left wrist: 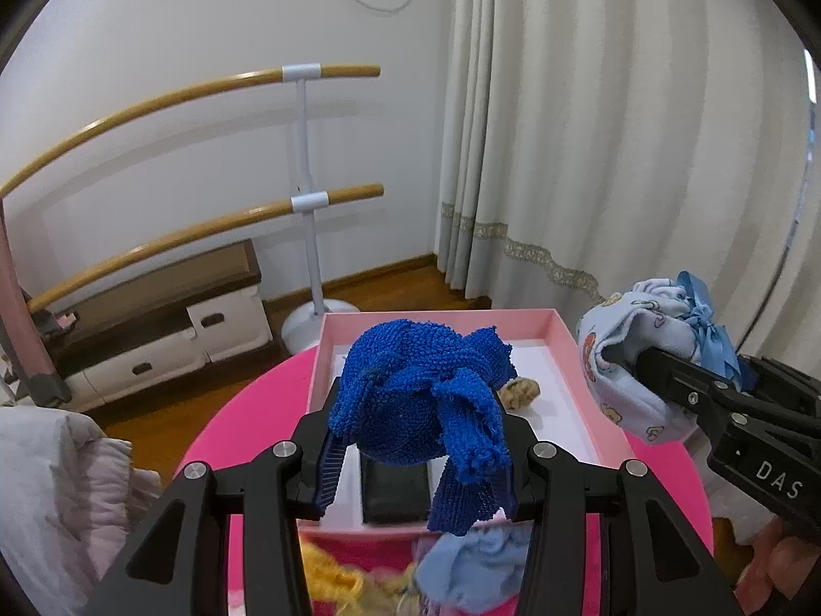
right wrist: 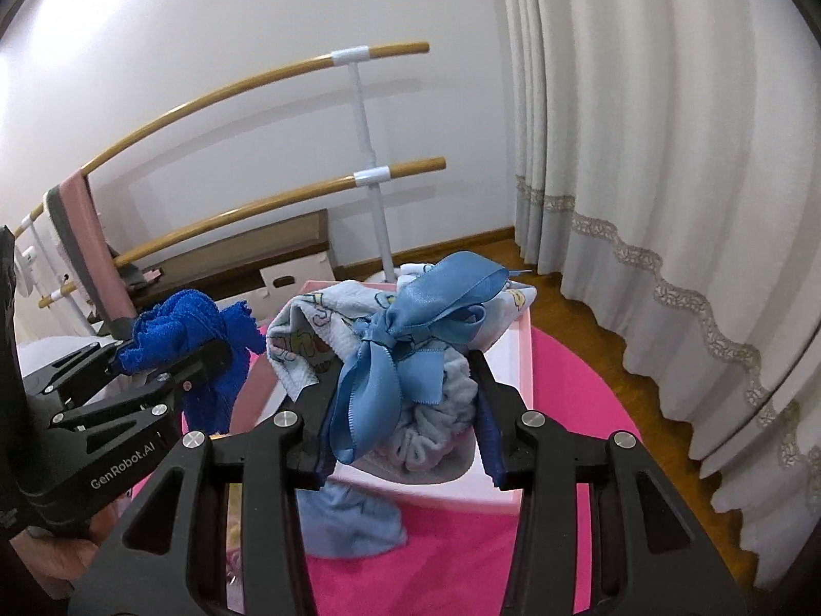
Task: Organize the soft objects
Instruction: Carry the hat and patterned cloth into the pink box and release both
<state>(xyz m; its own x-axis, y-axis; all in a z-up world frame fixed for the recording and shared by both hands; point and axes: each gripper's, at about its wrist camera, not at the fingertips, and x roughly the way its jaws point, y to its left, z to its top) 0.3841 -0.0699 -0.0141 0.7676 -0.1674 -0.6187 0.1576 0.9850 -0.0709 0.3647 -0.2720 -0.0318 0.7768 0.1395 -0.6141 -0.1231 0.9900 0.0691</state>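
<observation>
My left gripper (left wrist: 418, 410) is shut on a knotted dark blue terry cloth bundle (left wrist: 415, 390), held in the air above the pink box (left wrist: 564, 333). My right gripper (right wrist: 400, 385) is shut on a pale blue printed cloth bundle (right wrist: 313, 328) tied with a blue satin ribbon bow (right wrist: 410, 328). In the left wrist view that pale bundle (left wrist: 631, 359) hangs at the right of the box, clamped by the right gripper (left wrist: 662, 367). From the right wrist camera, the blue terry bundle (right wrist: 179, 328) shows at the left in the left gripper (right wrist: 169, 354).
The box sits on a round bright pink table (left wrist: 246, 421); inside lie a dark flat item (left wrist: 395, 493) and a small tan item (left wrist: 521, 392). Loose light blue cloth (right wrist: 349, 523) and yellow fabric (left wrist: 328, 575) lie in front of the box. A ballet barre stand (left wrist: 308, 190), low drawers and curtains stand behind.
</observation>
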